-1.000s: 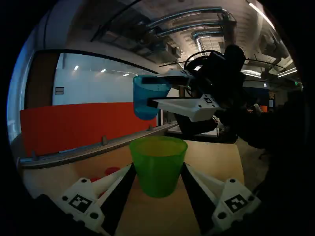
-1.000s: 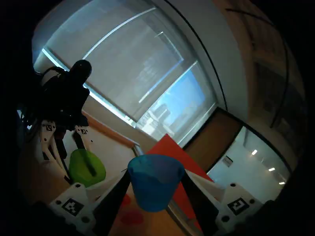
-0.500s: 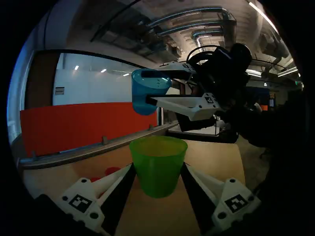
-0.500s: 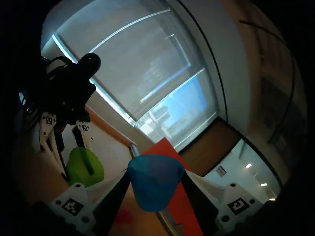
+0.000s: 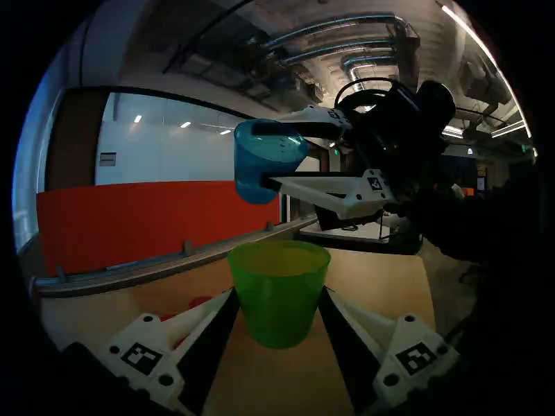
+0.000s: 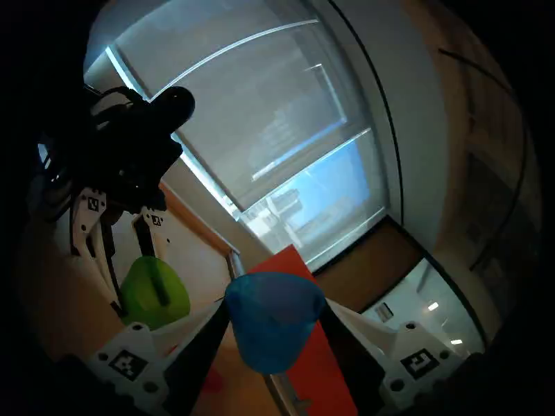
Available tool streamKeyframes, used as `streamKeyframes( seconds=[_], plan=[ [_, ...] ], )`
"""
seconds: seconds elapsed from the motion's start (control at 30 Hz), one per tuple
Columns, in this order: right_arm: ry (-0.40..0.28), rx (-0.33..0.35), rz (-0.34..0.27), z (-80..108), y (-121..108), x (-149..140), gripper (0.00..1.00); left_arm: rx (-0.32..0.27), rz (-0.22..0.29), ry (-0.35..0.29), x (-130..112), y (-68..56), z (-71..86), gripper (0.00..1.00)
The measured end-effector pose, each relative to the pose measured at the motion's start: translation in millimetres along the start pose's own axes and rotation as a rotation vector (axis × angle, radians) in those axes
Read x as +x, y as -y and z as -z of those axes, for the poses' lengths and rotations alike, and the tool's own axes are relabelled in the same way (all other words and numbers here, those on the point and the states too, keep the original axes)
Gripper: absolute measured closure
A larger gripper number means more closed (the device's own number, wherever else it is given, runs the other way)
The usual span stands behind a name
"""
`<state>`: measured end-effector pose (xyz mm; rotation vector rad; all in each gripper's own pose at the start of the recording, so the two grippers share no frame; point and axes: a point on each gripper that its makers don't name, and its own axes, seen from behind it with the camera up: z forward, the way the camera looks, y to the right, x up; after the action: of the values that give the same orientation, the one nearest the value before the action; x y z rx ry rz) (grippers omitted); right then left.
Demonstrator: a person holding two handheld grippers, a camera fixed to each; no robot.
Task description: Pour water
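- The left gripper (image 5: 279, 308) is clamped on the green cup (image 5: 279, 288), which is upright and near, over the wooden table (image 5: 374, 277).
- The right gripper (image 6: 275, 315) is clamped on the blue cup (image 6: 274, 333), held higher than the green one, slightly left and farther.
- No water stream is visible; I judge the pouring is not yet begun: the blue cup must come over the green rim and tip.

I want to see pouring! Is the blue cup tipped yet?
Barely tilted: the blue cup has its mouth up, above the green cup; no stream shows.
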<state>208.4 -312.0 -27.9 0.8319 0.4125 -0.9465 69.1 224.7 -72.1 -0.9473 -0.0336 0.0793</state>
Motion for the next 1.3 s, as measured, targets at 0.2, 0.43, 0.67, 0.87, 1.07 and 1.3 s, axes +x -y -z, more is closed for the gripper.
streamKeyframes(
  seconds=[0.2,0.43,0.67,0.87,1.07,1.3],
  plan=[
    [-0.006,-0.001,0.027,-4.2,-2.0,0.9,0.09,0.001,0.0,0.002,-0.6,4.4,-4.1,0.21],
    [-0.005,0.003,0.073,-8.9,-2.9,0.5,0.09,0.002,0.003,-0.001,1.7,10.8,-9.1,0.21],
    [-0.002,-0.001,0.115,-12.3,-7.5,-0.6,0.09,0.005,0.005,-0.002,3.7,15.6,-11.7,0.21],
    [0.001,-0.002,0.151,-15.9,-9.6,-1.5,0.09,0.006,0.004,-0.001,3.6,18.3,-13.1,0.21],
    [0.005,-0.006,0.192,-18.8,-11.7,-1.6,0.09,0.004,0.002,0.0,3.4,17.6,-14.7,0.21],
    [0.009,-0.017,0.23,-20.5,-16.2,-2.5,0.09,0.001,0.001,0.002,2.3,15.9,-15.7,0.21]
  ],
)
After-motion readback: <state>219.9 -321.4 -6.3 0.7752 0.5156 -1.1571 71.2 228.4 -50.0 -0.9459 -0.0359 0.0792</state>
